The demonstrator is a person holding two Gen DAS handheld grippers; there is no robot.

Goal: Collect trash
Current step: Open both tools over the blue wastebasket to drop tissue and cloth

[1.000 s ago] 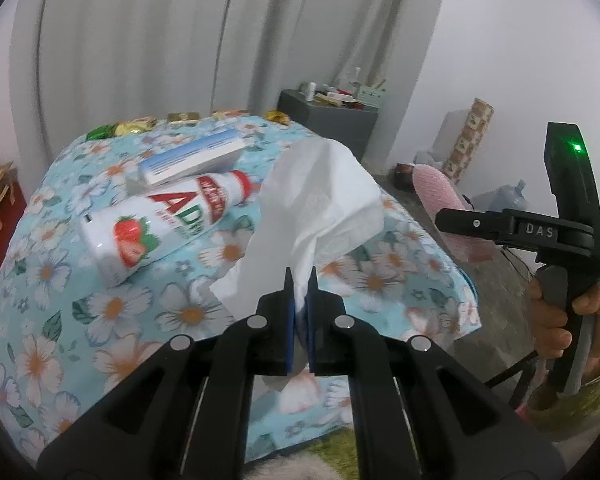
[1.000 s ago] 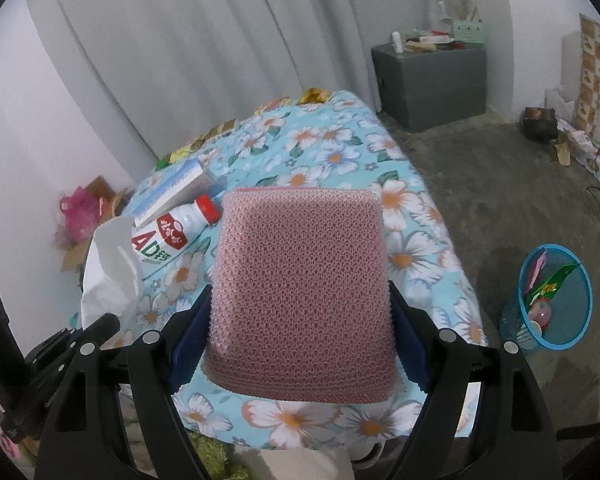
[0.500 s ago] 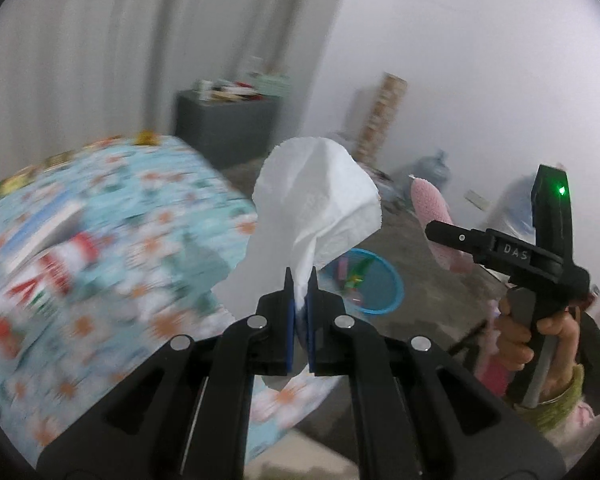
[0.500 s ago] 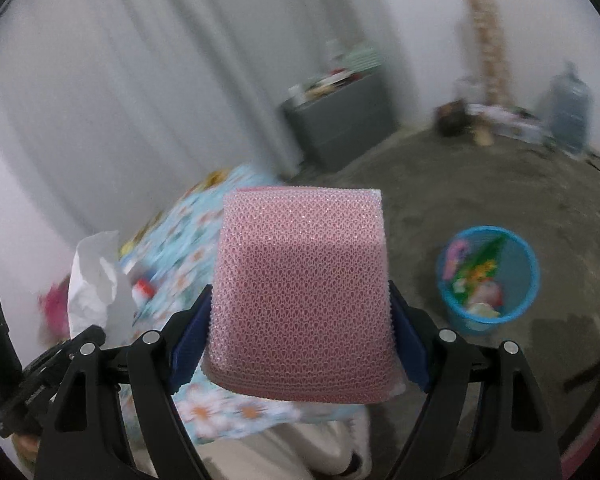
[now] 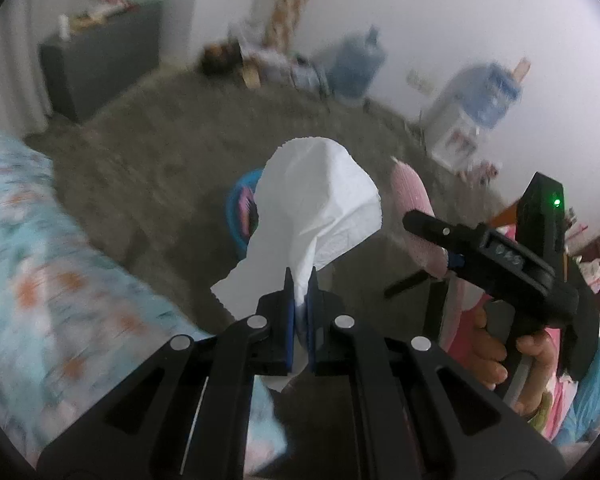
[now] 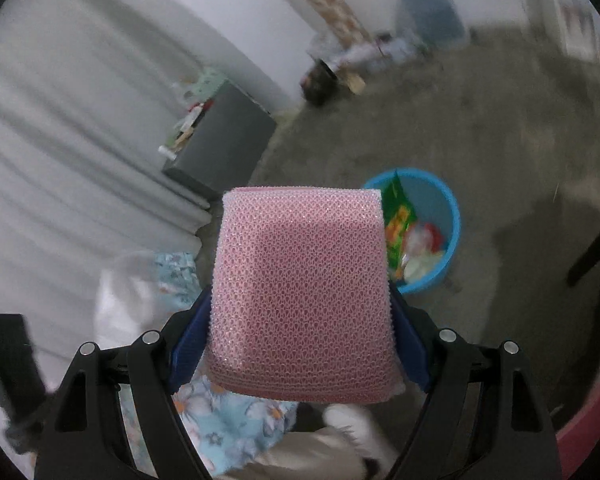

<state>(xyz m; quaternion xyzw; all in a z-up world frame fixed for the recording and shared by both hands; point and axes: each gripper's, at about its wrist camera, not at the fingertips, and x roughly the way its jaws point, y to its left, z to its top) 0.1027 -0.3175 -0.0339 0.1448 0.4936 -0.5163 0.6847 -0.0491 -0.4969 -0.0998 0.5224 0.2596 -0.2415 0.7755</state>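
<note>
Bin is now in my view instead of the table; left gripper clamps the tissue, right gripper clamps the sponge, both almost above it.

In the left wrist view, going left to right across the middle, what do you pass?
Floral blue tablecloth → blue plastic trash bin → crumpled white paper tissue → pink mesh sponge → black right hand-held gripper.

White crumpled tissue pinched upright, pink mesh sponge clamped — blue bin beyond
</note>
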